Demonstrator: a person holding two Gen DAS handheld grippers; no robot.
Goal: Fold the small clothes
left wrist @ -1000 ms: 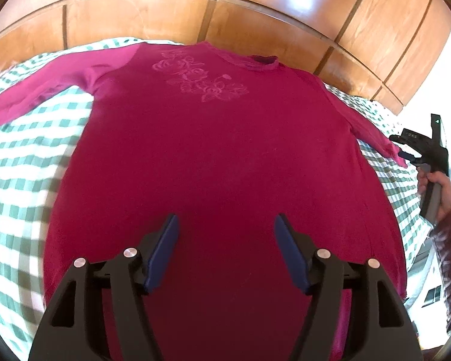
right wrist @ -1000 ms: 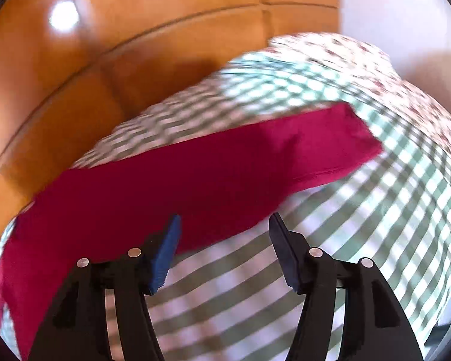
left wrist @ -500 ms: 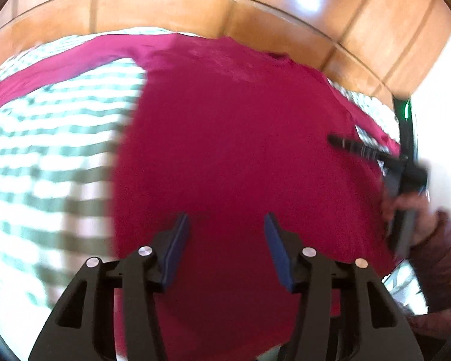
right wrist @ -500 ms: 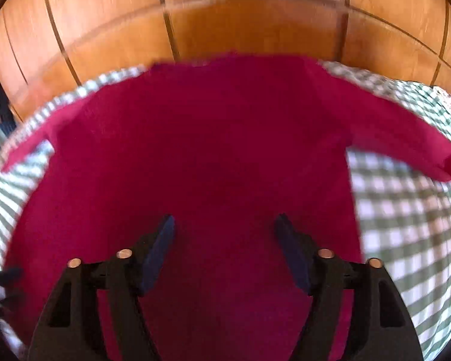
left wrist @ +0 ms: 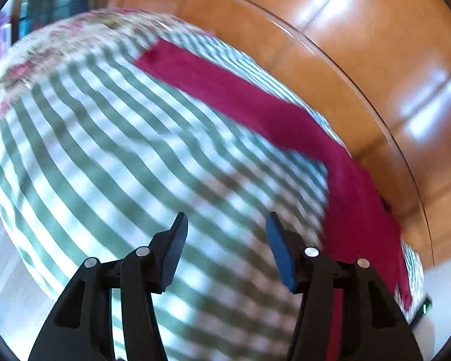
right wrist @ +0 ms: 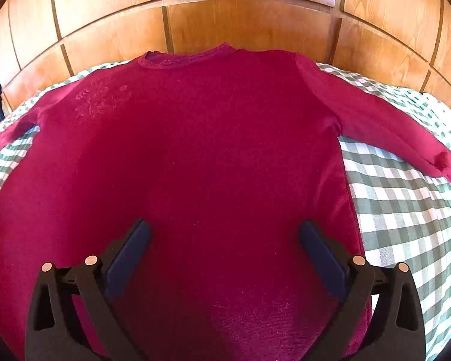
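Right wrist view shows the red top (right wrist: 213,156) lying flat on the checked bed (right wrist: 406,210). It looks soft, light and floppy, so grab a sleeve end. The right hand-held gripper (right wrist: 224,251) has just been opening wide, empty. The left hand-held gripper (left wrist: 225,249) is half apart, empty.

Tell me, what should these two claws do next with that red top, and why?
Probably bring the left gripper onto the outstretched sleeve to fold it inward: the crimson long-sleeved top lies flat and unfolded, and both grippers, including the wide-open right gripper, hold nothing.
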